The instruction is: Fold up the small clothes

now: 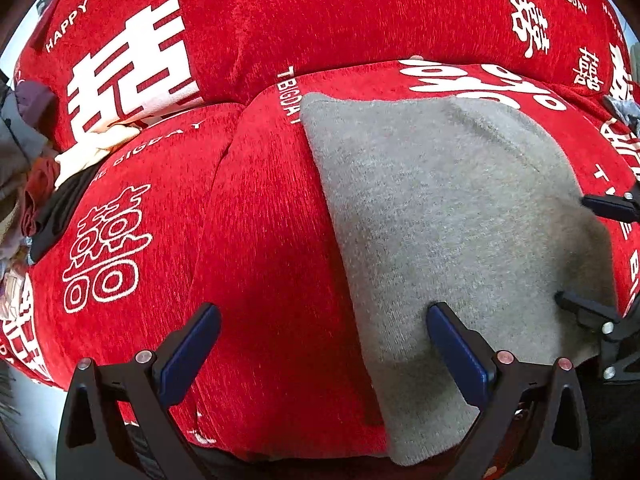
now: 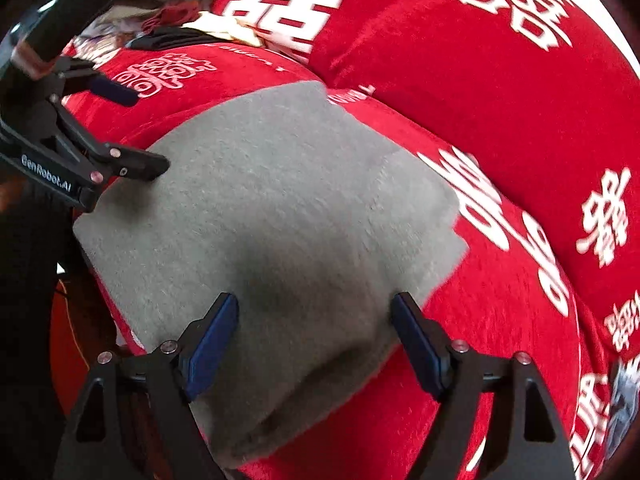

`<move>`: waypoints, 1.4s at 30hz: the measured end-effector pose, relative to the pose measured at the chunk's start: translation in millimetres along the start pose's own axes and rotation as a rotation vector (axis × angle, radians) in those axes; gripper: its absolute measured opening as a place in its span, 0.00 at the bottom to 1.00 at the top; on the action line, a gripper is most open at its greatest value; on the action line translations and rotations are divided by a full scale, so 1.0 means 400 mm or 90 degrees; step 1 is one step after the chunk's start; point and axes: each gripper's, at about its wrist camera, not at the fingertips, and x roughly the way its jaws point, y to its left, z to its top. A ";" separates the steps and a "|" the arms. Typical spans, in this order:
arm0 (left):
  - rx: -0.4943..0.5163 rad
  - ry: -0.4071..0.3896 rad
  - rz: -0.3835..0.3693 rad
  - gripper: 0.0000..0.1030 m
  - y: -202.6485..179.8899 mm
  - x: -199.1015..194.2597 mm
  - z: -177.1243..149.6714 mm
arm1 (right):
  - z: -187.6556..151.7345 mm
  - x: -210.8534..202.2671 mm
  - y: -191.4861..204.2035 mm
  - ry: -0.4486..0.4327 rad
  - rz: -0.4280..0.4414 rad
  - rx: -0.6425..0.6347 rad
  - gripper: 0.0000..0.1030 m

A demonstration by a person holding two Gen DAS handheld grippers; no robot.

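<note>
A grey knitted garment [image 1: 448, 216] lies folded flat on a red sofa seat; it also shows in the right wrist view [image 2: 272, 208]. My left gripper [image 1: 324, 316] is open, its jaws astride the garment's left edge, holding nothing. My right gripper [image 2: 316, 308] is open above the garment's near right part, holding nothing. The right gripper's fingers [image 1: 588, 312] show at the right edge of the left wrist view. The left gripper [image 2: 140, 132] shows at the left in the right wrist view, one finger resting at the garment's left edge.
The red sofa [image 1: 260, 240] has white characters and lettering, with a backrest [image 1: 320, 20] behind. A pile of other clothes [image 1: 44, 184] in cream, black and dark red lies at the far left of the seat, also in the right wrist view [image 2: 172, 12].
</note>
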 end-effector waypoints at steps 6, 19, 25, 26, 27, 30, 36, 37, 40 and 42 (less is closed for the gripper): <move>-0.045 -0.005 -0.033 1.00 0.026 -0.049 0.070 | 0.028 -0.074 -0.065 -0.046 0.013 0.074 0.80; -0.067 0.039 -0.002 1.00 -0.061 -0.052 0.112 | 0.112 -0.089 -0.084 0.011 0.010 0.213 0.80; -0.070 0.037 -0.003 1.00 -0.061 -0.056 0.094 | 0.094 -0.055 -0.058 0.049 0.015 0.230 0.80; -0.072 0.035 -0.002 1.00 -0.061 -0.058 0.092 | 0.091 -0.050 -0.054 0.056 0.015 0.232 0.80; -0.076 0.033 -0.002 1.00 -0.061 -0.060 0.088 | 0.088 -0.047 -0.052 0.061 0.014 0.232 0.80; -0.087 0.041 0.005 1.00 -0.061 -0.056 0.078 | 0.083 -0.037 -0.044 0.073 0.016 0.232 0.80; -0.084 0.074 0.004 1.00 -0.070 -0.033 0.053 | 0.076 -0.024 -0.032 0.094 0.006 0.226 0.80; -0.082 0.069 0.007 1.00 -0.072 -0.036 0.050 | 0.074 -0.023 -0.031 0.096 0.007 0.227 0.80; -0.080 0.055 0.009 1.00 -0.073 -0.046 0.043 | 0.074 -0.022 -0.028 0.102 0.011 0.226 0.80; -0.081 0.056 0.002 1.00 -0.070 -0.047 0.042 | 0.075 -0.023 -0.024 0.104 0.008 0.223 0.80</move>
